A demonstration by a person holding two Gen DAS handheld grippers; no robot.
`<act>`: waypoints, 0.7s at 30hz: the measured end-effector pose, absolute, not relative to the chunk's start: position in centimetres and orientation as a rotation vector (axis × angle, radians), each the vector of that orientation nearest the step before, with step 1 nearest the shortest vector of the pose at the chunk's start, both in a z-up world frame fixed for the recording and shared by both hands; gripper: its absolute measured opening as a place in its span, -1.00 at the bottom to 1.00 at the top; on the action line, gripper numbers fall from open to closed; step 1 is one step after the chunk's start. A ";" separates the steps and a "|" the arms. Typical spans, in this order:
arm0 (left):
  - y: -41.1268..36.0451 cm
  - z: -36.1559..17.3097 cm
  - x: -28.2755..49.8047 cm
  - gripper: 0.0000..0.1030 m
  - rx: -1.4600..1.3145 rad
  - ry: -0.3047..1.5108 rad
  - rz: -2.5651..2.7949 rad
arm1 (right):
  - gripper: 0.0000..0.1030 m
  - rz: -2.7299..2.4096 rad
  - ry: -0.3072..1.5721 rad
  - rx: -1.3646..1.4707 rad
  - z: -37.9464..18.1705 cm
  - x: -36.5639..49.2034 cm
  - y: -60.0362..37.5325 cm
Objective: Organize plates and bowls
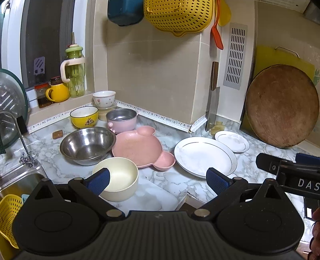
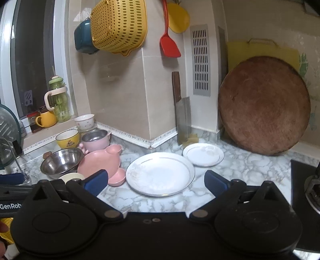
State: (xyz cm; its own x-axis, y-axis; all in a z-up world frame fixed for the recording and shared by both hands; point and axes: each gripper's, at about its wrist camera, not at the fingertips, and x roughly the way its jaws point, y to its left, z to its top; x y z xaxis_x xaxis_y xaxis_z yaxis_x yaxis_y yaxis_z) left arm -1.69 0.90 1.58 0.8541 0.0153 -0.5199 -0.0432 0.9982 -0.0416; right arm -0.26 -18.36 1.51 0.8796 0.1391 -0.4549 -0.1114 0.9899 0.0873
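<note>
**Left wrist view: dishes spread out, both claws wide and empty**

Ahead of left gripper: cream bowl just beyond the left finger, empty. Further out, steel bowl, empty, touching pink bear plate. Behind those, yellow bowl, pink steel-lined pot, floral bowl stacked on another dish, contents not visible. To the right of the claw's line: large white plate, then small white plate just beside it, both bare. Nothing sorted yet by the look of it, bowls clustered left, plates right, likely laid out loose for stacking.

Right gripper: fingers wide apart, nothing between them, large white plate directly ahead and close, probably first pick. Left claw likewise spread wide, holding nothing.

Outward: cleaver propped against wall past the plates, round wooden board leaning far right, yellow colander hung overhead, sink at far left.
</note>
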 end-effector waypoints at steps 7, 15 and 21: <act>0.8 1.8 -1.5 1.00 -0.050 0.555 0.023 | 1.00 0.132 0.509 0.061 1.5 0.0 -18.4; 0.6 2.0 -1.0 1.00 -0.053 0.571 0.018 | 1.00 0.126 0.504 0.047 1.8 0.2 -18.4; 0.5 1.9 -0.7 1.00 -0.051 0.576 0.011 | 1.00 0.123 0.510 0.054 1.7 0.5 -18.6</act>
